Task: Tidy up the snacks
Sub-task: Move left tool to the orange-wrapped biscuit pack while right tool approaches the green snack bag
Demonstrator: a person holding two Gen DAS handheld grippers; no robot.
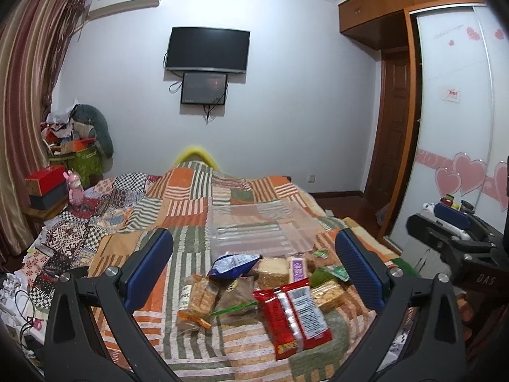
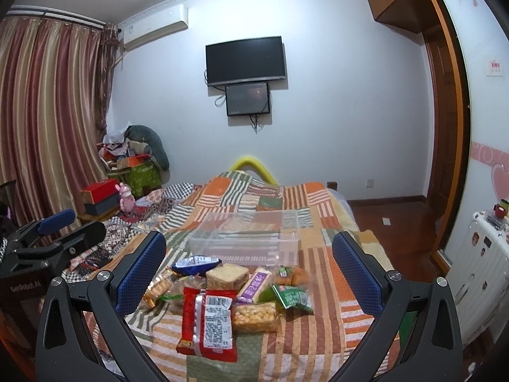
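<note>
Snack pile (image 2: 229,299) lies ahead between the right hand-held gripper's (image 2: 249,270) spread fingers.

A pile of snack packs is heaped on the patchwork bedspread: a red packet (image 2: 206,321) lying flat in front, a purple-labelled bar (image 2: 254,285), a blue bag (image 2: 195,262), a green pouch (image 2: 294,297). Just behind, a clear plastic bin (image 2: 245,238) is seen upright, empty.

The bed (image 2: 321,248) wears a matt patchwork cloth. The bin (image 2: 245,238) is clear, smooth plastic. The red pack (image 2: 206,324) and blue bag (image 2: 195,262) are glossy film, probably plastic. The tongs' pads (image 2: 141,273) look like textured blue rubber on matt black plastic arms. The wardrobe (image 1: 375,3) is polished wood.
</note>
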